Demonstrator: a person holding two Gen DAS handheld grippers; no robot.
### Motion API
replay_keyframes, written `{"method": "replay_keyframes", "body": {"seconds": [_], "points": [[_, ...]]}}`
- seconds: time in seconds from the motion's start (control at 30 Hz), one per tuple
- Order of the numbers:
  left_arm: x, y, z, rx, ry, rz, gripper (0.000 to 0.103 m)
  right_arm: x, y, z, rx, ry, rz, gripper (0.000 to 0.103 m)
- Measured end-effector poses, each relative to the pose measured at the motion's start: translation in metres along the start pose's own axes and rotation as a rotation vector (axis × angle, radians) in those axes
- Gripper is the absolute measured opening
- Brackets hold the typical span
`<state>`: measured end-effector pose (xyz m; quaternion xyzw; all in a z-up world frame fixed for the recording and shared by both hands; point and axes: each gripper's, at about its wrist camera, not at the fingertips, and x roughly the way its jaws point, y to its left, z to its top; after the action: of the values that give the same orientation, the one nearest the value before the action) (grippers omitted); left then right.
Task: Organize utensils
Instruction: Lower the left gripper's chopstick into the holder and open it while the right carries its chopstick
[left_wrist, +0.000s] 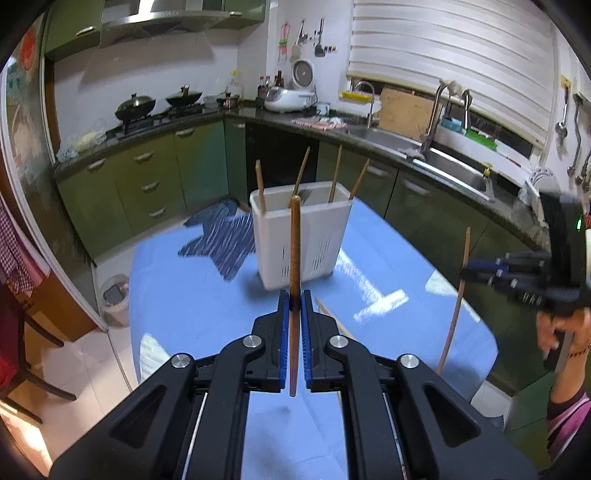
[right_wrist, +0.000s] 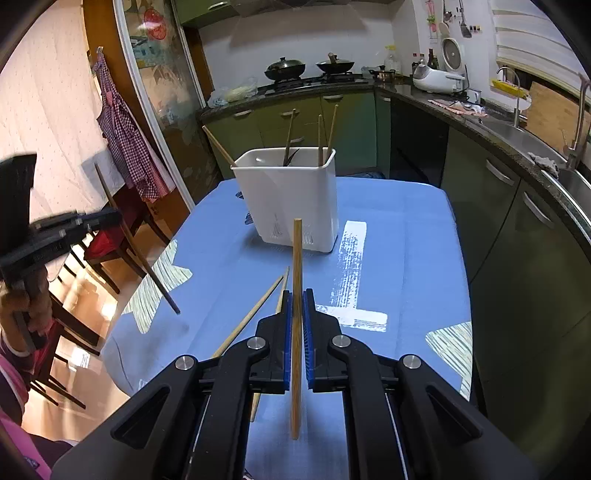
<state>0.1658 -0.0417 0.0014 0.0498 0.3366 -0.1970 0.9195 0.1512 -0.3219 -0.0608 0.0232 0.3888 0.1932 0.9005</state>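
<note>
both hand-held grippers clenched on a chopstick each

in my left wrist view the left hand-held gripper (left_wrist: 295, 299) sits at lower centre, its blue pads clamped on a dark brown chopstick (left_wrist: 294, 251) that stands nearly upright between them, its top overlapping the front of the white utensil holder (left_wrist: 301, 240). the holder stands on the blue bench (left_wrist: 184, 295) at the centre of the frame, with several chopsticks and some dark utensils leaning inside it. at the right edge i see the right hand-held gripper (left_wrist: 466, 272) gripping a pale chopstick (left_wrist: 456, 306) that hangs slanted above the bench edge.

in my right wrist view the right hand-held gripper (right_wrist: 297, 297) is clamped on that pale chopstick (right_wrist: 296, 295), upright in lower centre. two loose chopsticks (right_wrist: 255, 314) lie on the blue bench (right_wrist: 406, 258) just left of the pads, side by side, pointing toward the white utensil holder (right_wrist: 291, 199) above them at centre. at the left edge the left hand-held gripper (right_wrist: 114, 218) carries the dark brown chopstick (right_wrist: 147, 269) tilted above the bench edge, clear of the cloth. a hand (right_wrist: 26, 299) grips its handle at lower left.
</note>
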Motion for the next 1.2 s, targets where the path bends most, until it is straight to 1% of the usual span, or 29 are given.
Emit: {"method": "replay_keyframes", "body": {"seconds": [0.13,0.33,0.53,0.67,0.73,0.83,0.9,1.03,1.1,1.2], "points": [[-0.006,-0.006,0.032,0.021,-0.048,-0.004,0.006,-0.001,-0.004,-0.003,0.011,-0.005,-0.008,0.007],[-0.007,-0.018,0.091,0.042,-0.154,0.009,0.006,-0.005,-0.008,-0.005,0.023,-0.01,-0.015,0.007],[0.009,-0.023,0.143,0.024,-0.244,0.039,0.006,-0.01,-0.011,-0.009,0.027,-0.021,-0.02,0.007],[0.026,-0.021,0.161,0.013,-0.27,0.084,0.006,-0.014,-0.009,-0.01,0.023,-0.029,-0.016,0.007],[0.038,-0.019,0.167,0.006,-0.264,0.103,0.006,-0.015,-0.01,-0.012,0.021,-0.029,-0.013,0.007],[0.057,-0.015,0.165,-0.002,-0.235,0.122,0.006,-0.015,-0.011,-0.012,0.019,-0.025,-0.009,0.007],[0.075,-0.011,0.159,-0.01,-0.191,0.132,0.006,-0.014,-0.012,-0.012,0.02,-0.024,-0.01,0.007],[0.099,-0.004,0.146,-0.018,-0.12,0.132,0.006,-0.014,-0.014,-0.011,0.026,-0.022,-0.007,0.007],[0.105,-0.003,0.141,-0.018,-0.097,0.13,0.006,-0.013,-0.013,-0.008,0.028,-0.023,-0.003,0.007],[0.106,0.0,0.135,-0.018,-0.092,0.126,0.009,-0.019,-0.011,-0.003,0.024,-0.041,-0.013,0.007]]}}
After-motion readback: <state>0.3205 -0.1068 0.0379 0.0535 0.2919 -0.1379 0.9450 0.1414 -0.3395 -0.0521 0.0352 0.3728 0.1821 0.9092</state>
